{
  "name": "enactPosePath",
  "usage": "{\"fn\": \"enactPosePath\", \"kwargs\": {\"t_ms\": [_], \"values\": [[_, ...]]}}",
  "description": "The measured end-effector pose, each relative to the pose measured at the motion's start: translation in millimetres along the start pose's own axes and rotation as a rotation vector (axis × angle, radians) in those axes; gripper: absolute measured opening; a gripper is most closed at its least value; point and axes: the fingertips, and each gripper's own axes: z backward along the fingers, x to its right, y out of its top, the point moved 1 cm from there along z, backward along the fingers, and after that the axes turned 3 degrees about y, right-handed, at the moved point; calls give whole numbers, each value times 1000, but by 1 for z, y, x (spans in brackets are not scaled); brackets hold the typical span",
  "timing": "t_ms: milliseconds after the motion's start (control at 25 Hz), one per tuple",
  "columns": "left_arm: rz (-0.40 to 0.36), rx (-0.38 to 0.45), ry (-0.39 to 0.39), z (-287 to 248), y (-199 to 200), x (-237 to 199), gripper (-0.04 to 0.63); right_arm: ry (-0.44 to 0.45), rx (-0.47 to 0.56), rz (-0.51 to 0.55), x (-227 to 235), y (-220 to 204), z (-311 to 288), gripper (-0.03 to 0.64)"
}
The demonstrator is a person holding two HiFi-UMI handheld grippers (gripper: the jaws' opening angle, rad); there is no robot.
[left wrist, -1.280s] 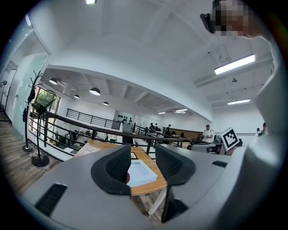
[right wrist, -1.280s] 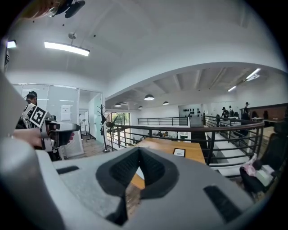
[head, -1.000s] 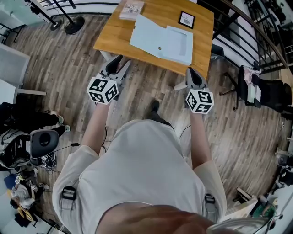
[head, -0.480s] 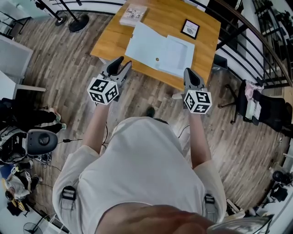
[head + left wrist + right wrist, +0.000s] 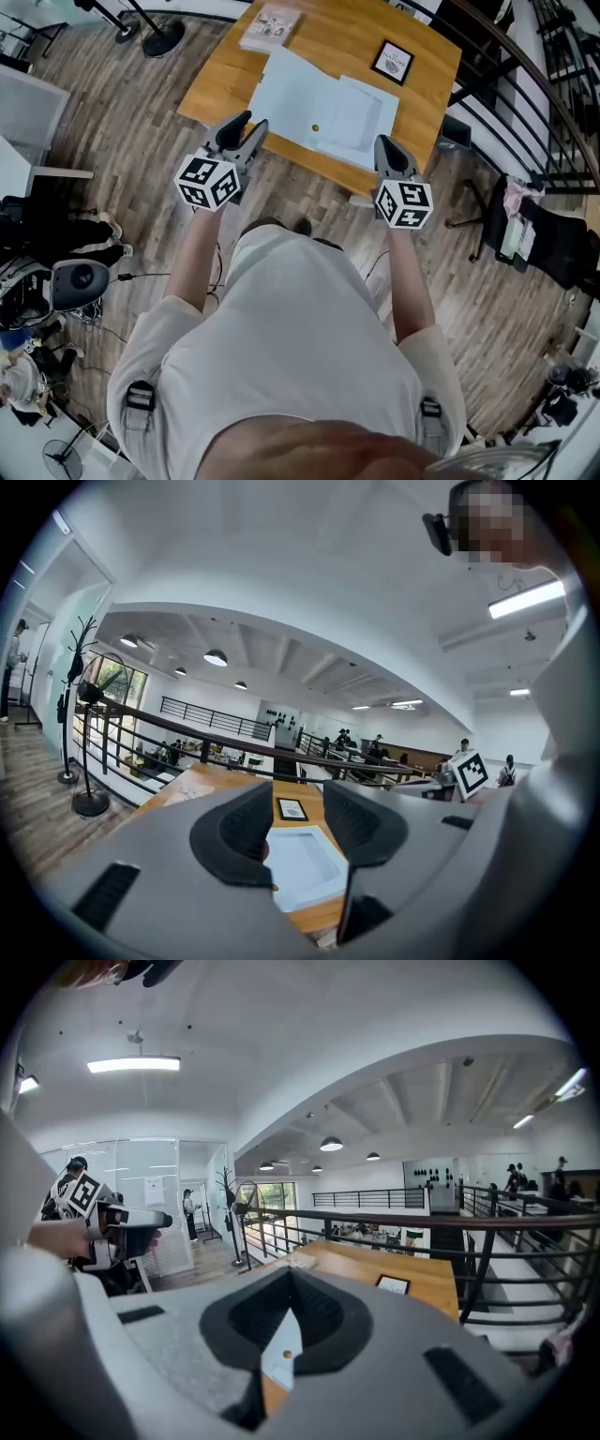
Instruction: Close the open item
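Observation:
A pale blue folder (image 5: 319, 101) lies opened flat on the wooden table (image 5: 427, 89), a small brass snap on its near flap. My left gripper (image 5: 242, 136) hovers at the table's near edge, left of the folder, open with nothing between its fingers. Between those jaws in the left gripper view the folder (image 5: 305, 862) shows ahead, apart from my left gripper (image 5: 298, 829). My right gripper (image 5: 387, 152) hangs at the near edge by the folder's right corner, shut and empty. In the right gripper view only a sliver of the folder (image 5: 281, 1354) shows below my right gripper (image 5: 291, 1299).
A small black-framed card (image 5: 393, 62) and a booklet (image 5: 270, 26) sit on the table's far side. A black railing (image 5: 525, 84) runs along the right, with an office chair (image 5: 530, 225) beside it. A stand base (image 5: 161, 37) and bags (image 5: 56, 281) are at the left.
The person has stepped closer to the table; both grippers have moved forward to its near edge. Neither gripper's jaws have changed.

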Motion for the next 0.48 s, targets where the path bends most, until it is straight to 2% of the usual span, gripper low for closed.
{"fn": "enactPosePath", "kwargs": {"t_ms": [360, 480], "values": [[18, -47, 4, -43, -3, -27, 164, 7, -34, -36, 19, -2, -41, 3], [3, -63, -7, -60, -4, -38, 164, -8, -37, -41, 26, -2, -56, 3]]}}
